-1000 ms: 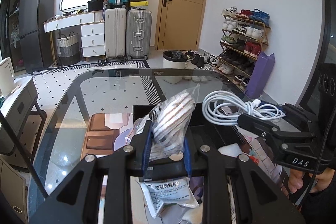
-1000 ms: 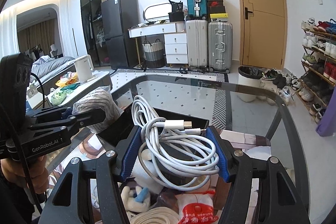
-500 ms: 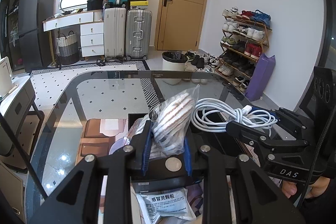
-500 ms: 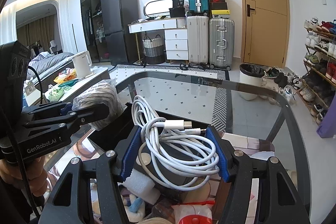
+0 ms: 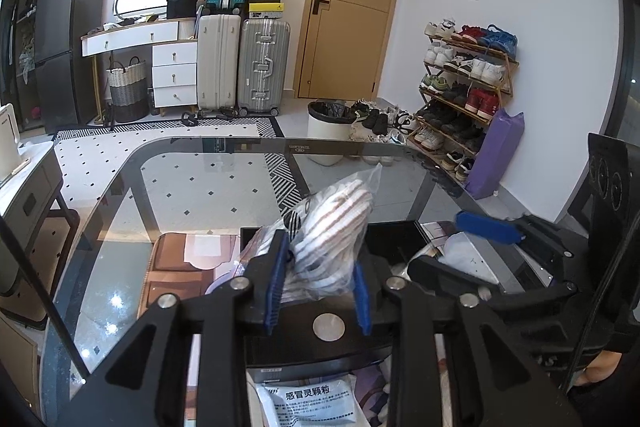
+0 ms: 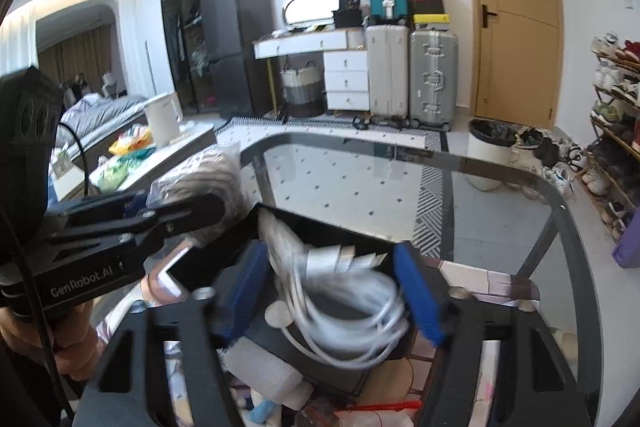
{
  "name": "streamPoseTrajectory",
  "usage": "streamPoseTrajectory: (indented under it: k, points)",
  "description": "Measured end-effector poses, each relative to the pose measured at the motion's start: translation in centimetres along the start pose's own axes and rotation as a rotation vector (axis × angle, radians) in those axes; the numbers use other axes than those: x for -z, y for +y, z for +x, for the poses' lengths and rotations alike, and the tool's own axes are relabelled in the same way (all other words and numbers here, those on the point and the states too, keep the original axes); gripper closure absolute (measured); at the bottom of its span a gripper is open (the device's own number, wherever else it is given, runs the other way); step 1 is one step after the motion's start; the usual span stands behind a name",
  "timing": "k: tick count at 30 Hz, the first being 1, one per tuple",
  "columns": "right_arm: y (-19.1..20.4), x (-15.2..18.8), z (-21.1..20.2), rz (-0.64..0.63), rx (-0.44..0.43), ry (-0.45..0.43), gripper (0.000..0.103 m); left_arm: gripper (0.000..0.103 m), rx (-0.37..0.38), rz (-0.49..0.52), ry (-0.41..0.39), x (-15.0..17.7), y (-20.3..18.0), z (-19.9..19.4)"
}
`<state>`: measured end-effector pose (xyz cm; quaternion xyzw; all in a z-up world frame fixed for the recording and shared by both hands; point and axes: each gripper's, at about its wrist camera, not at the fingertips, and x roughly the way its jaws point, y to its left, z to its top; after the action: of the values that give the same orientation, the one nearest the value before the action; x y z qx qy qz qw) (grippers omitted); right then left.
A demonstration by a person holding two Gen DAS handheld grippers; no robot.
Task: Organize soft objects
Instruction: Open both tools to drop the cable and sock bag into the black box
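My left gripper [image 5: 320, 283] is shut on a clear bag of striped socks [image 5: 332, 227] and holds it above a black box [image 5: 400, 239] on the glass table [image 5: 180, 195]. It also shows at the left of the right wrist view [image 6: 188, 203]. My right gripper [image 6: 336, 291] has its blue pads spread wide. The coiled white cable [image 6: 352, 303] lies blurred between them, over the black box [image 6: 344, 239]. The right gripper shows at the right of the left wrist view [image 5: 472, 247], with no cable in it.
Under the grippers lie a medicine sachet [image 5: 308, 403], a white foam block [image 6: 264, 375] and other small items. A brown mat [image 5: 180, 267] lies left of the box. A white bin [image 5: 328, 131], shoe rack [image 5: 468, 79] and suitcases [image 5: 260, 67] stand beyond the table.
My right gripper has opened and let the white cable go; the cable has dropped toward the black box. The left gripper still holds the sock bag, nearly in the same place.
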<state>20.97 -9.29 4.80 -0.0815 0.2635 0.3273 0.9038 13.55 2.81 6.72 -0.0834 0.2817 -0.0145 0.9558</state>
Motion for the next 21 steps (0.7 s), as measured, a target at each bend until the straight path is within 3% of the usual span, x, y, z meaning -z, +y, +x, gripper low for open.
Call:
streamPoseTrajectory:
  k: [2,5,7,8,9,15,21]
  points:
    - [-0.1,0.1,-0.1,0.006,-0.001,0.001,0.019,0.052,0.010,0.005,0.011,0.1,-0.1,0.1]
    - [-0.6,0.6,-0.8,0.012,0.016,0.000,0.014,0.048,0.003,0.031,0.023,0.3,-0.5,0.1]
    - [-1.0,1.1,-1.2,0.021,0.025,0.000,0.011,0.038,-0.003,0.047,0.032,0.5,-0.8,0.0]
    - [-1.2,1.3,-1.6,0.031,0.029,-0.002,0.009,0.020,-0.010,0.050,0.029,0.6,-0.9,-0.2]
    - [-1.5,1.5,-1.9,0.038,0.032,-0.003,0.006,0.010,-0.027,0.052,0.010,0.7,-1.0,-0.6]
    - [-2.6,2.5,-3.6,0.073,0.056,-0.020,0.004,0.000,-0.034,0.058,-0.011,0.9,-0.7,-1.5]
    - [-2.9,3.1,-4.9,0.104,0.054,-0.034,0.001,0.000,-0.059,0.076,-0.009,1.7,-0.7,-2.3]
